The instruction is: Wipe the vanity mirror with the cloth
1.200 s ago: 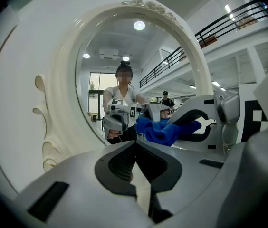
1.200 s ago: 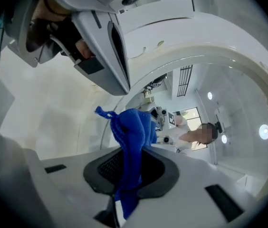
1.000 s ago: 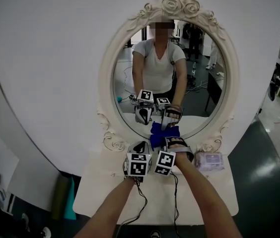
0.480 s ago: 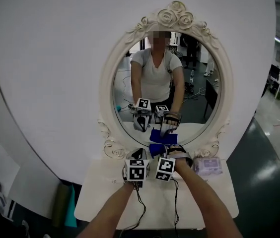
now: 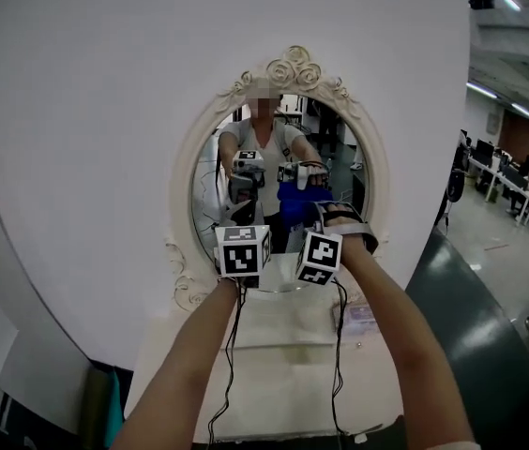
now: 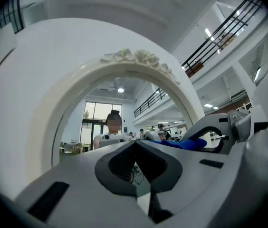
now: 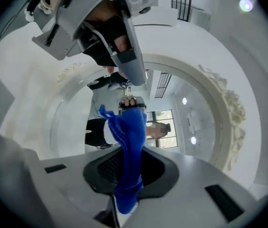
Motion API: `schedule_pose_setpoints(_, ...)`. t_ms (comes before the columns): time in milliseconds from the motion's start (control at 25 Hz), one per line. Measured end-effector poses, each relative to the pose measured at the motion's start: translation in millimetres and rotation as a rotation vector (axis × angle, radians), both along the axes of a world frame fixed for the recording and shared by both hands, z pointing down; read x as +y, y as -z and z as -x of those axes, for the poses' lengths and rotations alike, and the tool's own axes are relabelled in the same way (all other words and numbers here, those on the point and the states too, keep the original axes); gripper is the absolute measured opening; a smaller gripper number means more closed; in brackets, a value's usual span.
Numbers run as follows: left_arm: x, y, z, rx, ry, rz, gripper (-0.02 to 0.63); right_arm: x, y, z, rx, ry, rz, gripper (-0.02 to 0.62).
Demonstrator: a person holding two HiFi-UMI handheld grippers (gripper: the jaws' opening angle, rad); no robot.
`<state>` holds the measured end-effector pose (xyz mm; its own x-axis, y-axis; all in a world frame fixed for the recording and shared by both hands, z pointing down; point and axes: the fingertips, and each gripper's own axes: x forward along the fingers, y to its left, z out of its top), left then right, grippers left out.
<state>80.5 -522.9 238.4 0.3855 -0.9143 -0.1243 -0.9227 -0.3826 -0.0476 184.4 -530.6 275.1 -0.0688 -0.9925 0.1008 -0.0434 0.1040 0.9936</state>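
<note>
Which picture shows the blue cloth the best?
The right gripper view. There the blue cloth fills the middle, pinched in the right tool. The head view shows only a small blue patch at the mirror. The left gripper view shows just a blue sliver at its right side.

Inventory reads: one vanity mirror (image 5: 291,69); one cloth (image 7: 129,137), blue; two grippers, the left gripper (image 6: 136,146) and the right gripper (image 7: 127,167); two marker cubes (image 5: 243,250), one per gripper; two black cables (image 5: 230,345), one per gripper; one white table (image 5: 274,382); one small packet (image 5: 358,319) on it
</note>
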Motion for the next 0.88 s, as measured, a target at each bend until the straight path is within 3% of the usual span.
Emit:
schedule_pose_setpoints(200,6.5,74.0,-20.9,0.003,-0.059,-0.033,0.005,9.3,91.7,-21.7,0.022,-0.016,-0.151,0.066)
schedule_pose_setpoints(440,12.6,132.8,-39.8,0.001,-0.055,-0.104,0.004,9.3,159.4,-25.8,0.04,-0.002,-0.266,0.066)
schedule_pose_setpoints(640,9.8,143.8,-44.8,-0.039,-0.036,-0.129,0.005,7.8,181.2,-28.4,0.163,-0.019,-0.358,0.066)
schedule_pose_setpoints(880,3.5,114.1,-54.6,-0.041,-0.054,-0.09,0.005,0.1,169.6,-38.5,0.192,-0.027,-0.358,0.066)
